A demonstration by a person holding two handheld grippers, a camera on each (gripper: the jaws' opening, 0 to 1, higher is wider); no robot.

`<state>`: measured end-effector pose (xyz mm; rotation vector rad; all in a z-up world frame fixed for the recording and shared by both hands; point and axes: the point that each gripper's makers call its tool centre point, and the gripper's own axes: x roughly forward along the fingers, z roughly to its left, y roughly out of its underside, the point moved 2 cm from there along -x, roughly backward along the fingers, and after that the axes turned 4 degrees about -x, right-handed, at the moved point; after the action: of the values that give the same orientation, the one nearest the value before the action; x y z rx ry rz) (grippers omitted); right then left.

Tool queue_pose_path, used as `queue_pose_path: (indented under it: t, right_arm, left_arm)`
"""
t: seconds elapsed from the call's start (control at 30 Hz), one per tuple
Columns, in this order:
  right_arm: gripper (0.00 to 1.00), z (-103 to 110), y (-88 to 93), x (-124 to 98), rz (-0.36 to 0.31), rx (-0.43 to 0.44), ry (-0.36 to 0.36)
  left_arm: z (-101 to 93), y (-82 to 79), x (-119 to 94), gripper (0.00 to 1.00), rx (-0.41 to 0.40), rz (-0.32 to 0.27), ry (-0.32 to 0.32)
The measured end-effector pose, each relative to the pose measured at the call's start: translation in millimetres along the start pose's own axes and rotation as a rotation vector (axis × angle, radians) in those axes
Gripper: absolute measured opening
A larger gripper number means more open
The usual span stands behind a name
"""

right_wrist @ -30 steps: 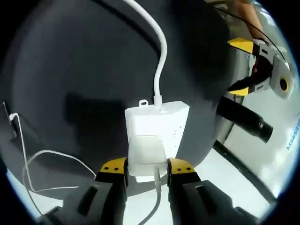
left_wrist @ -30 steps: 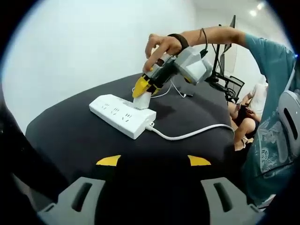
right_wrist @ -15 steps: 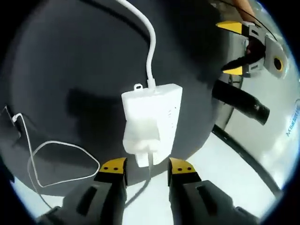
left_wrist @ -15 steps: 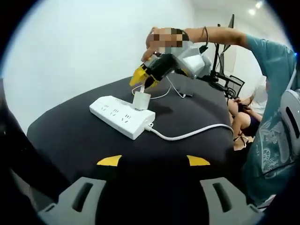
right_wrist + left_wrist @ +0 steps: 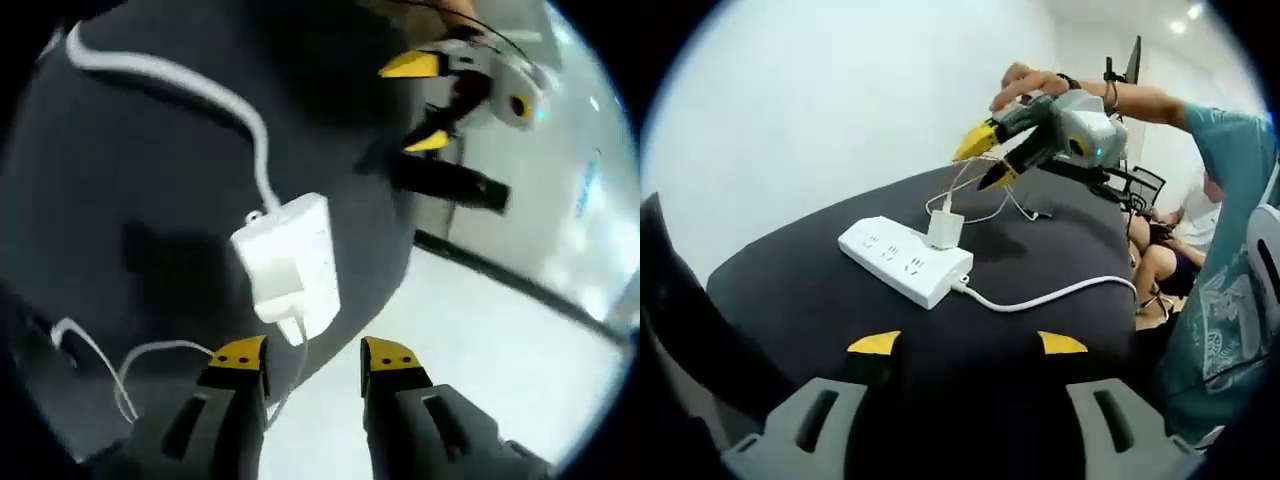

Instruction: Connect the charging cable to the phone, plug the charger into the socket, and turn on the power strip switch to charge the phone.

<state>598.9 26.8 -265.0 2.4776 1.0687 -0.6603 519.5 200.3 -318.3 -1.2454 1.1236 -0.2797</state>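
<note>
In the left gripper view, the white power strip [image 5: 905, 262] lay on the dark round table [image 5: 790, 300] at about 11 o'clock from the view's centre, with the small white charger [image 5: 944, 227] plugged upright into its near-end socket. The strip's thick white cord [image 5: 1040, 297] ran off toward 3 o'clock. A thin white charging cable [image 5: 980, 205] looped up from the charger toward 1 o'clock, where the right gripper [image 5: 990, 160] hung in the air above the plug, its yellow-tipped jaws spread apart and holding nothing, gripped by a hand [image 5: 1025, 85]. The left gripper [image 5: 968, 343] sat at 6 o'clock, its yellow tips wide apart over the table and empty. In the right gripper view, the right gripper [image 5: 313, 355] showed at 6 o'clock with jaws released, the charger [image 5: 280, 290] and power strip [image 5: 305, 255] just beyond its tips, apart from them. The left gripper [image 5: 425, 100] appeared at 1 o'clock, also parted. The phone could not be made out.
</note>
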Motion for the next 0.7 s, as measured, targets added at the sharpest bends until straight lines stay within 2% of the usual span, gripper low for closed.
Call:
queue_pose_path:
  t: [0.03, 0.1, 0.13, 0.2, 0.33, 0.37, 0.4, 0.43, 0.5, 0.53, 0.6, 0.7]
  right_arm:
    - [0.36, -4.5, -1.8, -7.6, -0.007, 0.128, 0.054]
    - [0.36, -8.7, -1.8, -16.8, -0.017, 0.295, 0.134]
    - [0.36, -11.6, -0.1, -21.0, -0.043, 0.429, 0.197]
    - [0.35, -12.0, -2.4, -26.7, -0.081, 0.646, 0.283]
    - [0.31, -6.9, 1.0, -23.5, -0.162, 0.962, 0.405]
    - [0.32, -4.1, -2.9, -21.0, -0.191, 1.010, 0.405]
    - [0.32, -2.3, 0.2, -20.2, -0.193, 1.063, 0.432]
    - [0.31, 0.3, 0.5, -18.1, -0.223, 1.157, 0.458]
    - [0.32, 8.2, -5.6, -13.4, -0.297, 1.307, 0.451]
    - [0.32, 9.5, -6.4, -12.5, -0.310, 1.335, 0.453]
    - [0.32, 17.3, -1.1, -3.6, -0.316, 1.442, 0.472]
    - [0.32, 20.6, 11.3, 8.2, -0.375, 1.681, 0.534]
  left_arm:
    - [-1.7, -0.5, -2.0, 0.48, 0.005, 0.004, 0.000]
    - [-3.0, -0.1, -5.7, 0.48, 0.014, 0.013, -0.005]
    - [-3.3, 0.0, -6.4, 0.48, 0.016, 0.014, -0.005]
    - [-8.1, 0.7, -7.9, 0.48, 0.021, 0.021, -0.007]
    - [-5.6, 0.5, -10.8, 0.48, 0.024, 0.036, -0.008]
    - [-5.8, 0.5, -11.6, 0.48, 0.025, 0.039, -0.010]
    - [-9.0, 0.7, -12.9, 0.48, 0.030, 0.045, -0.011]
    - [-11.1, 0.7, -13.8, 0.47, 0.034, 0.048, -0.011]
    - [-10.5, -1.1, -16.9, 0.47, 0.038, 0.051, -0.015]
    - [-9.9, -2.5, -19.2, 0.47, 0.038, 0.050, -0.017]
    - [-7.9, -4.7, -21.8, 0.47, 0.036, 0.047, -0.019]
    - [-5.6, -6.6, -23.9, 0.46, 0.038, 0.045, -0.025]
